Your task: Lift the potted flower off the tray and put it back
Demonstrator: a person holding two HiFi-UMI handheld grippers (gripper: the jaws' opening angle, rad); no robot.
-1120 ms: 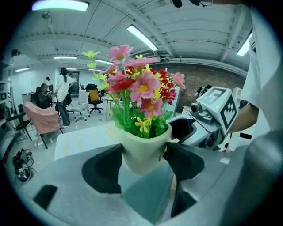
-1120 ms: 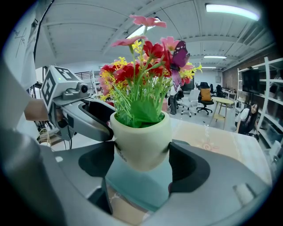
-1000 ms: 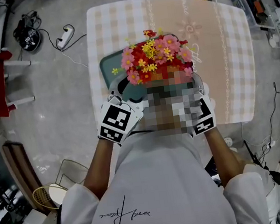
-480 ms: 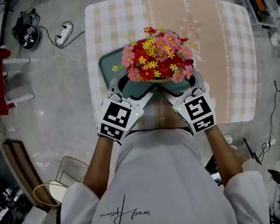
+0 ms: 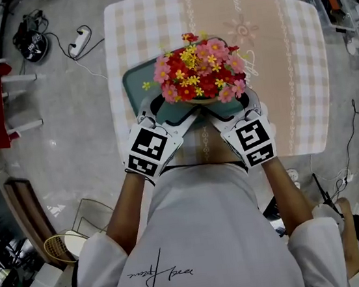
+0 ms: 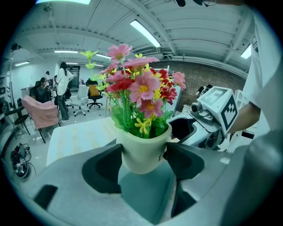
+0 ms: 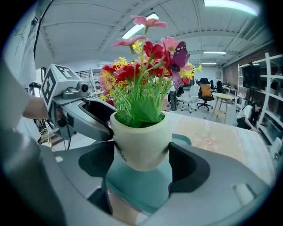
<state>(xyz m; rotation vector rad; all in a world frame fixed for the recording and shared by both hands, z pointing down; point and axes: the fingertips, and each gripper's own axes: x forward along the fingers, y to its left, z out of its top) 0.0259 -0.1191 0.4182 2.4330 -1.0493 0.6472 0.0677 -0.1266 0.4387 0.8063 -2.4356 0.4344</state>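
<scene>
Here, the left gripper [image 6: 143, 161] and the right gripper [image 7: 141, 160] are both clamped on the white pot [image 7: 140, 141] of the potted flower [image 5: 199, 71], each with its jaws pressed against opposite sides. The plant is held upright over the teal tray [image 5: 134, 86], which lies on the checked table [image 5: 280, 60].

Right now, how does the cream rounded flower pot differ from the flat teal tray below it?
The cream rounded flower pot is tall and upright; the flat teal tray is low and wide. The left gripper and right gripper both clamp the pot; neither grips the tray. Both are over the table.
</scene>
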